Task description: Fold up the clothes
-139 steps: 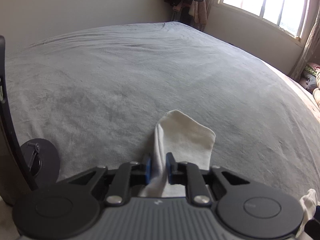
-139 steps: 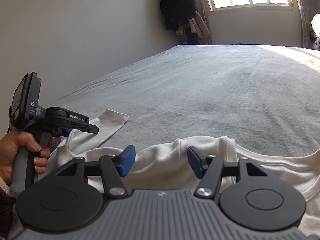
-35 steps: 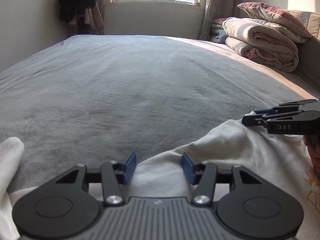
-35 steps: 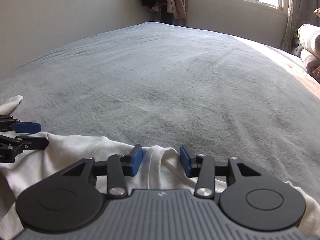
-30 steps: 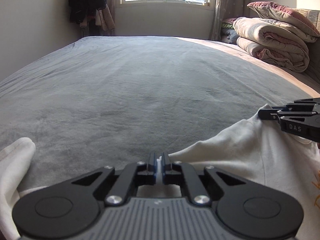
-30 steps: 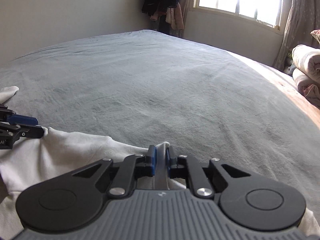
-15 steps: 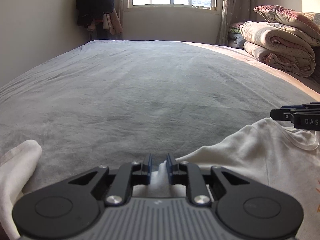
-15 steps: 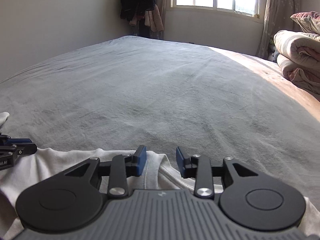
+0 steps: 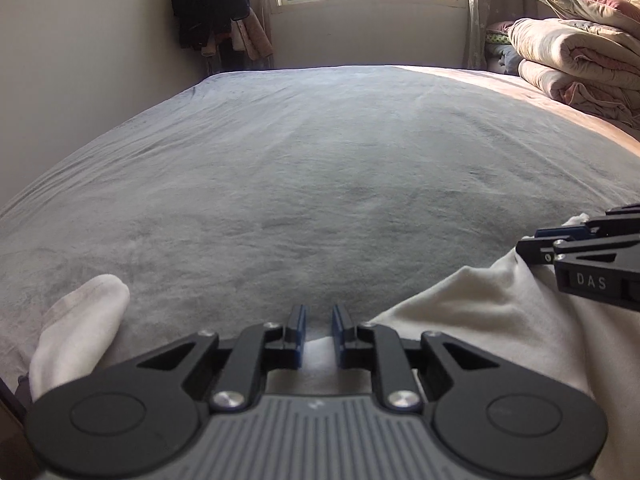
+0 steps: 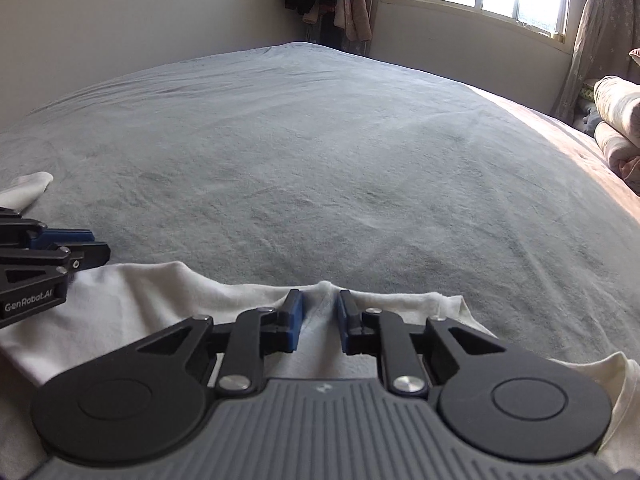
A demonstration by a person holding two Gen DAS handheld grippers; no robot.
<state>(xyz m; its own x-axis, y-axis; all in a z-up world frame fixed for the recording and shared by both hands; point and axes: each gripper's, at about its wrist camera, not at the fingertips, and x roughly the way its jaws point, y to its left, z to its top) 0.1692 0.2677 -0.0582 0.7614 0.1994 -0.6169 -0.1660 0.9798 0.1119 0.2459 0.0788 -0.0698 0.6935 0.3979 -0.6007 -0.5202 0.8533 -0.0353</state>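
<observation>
While both grippers (image 9: 318, 334) (image 10: 319, 326) pinch the white shirt (image 10: 160, 292), the right's jaws closing, folded quilts (image 9: 576, 60) sit well apart.

The bed cover (image 9: 320, 184) is a grey cloth with a soft, matt, faintly fuzzy nap and shallow creases. The white shirt (image 10: 168, 292) is thin, matt cotton-like knit, smooth but rumpled, with a stitched hem along its edge. The left gripper (image 9: 318, 330) and right gripper (image 10: 319, 318) are matt black plastic with ribbed grey housings, 2 shiny metal pivot screws each, and blue rubbery-looking pads (image 10: 295, 320). The folded quilts (image 9: 580, 64) look like soft, slightly sheened fabric.
</observation>
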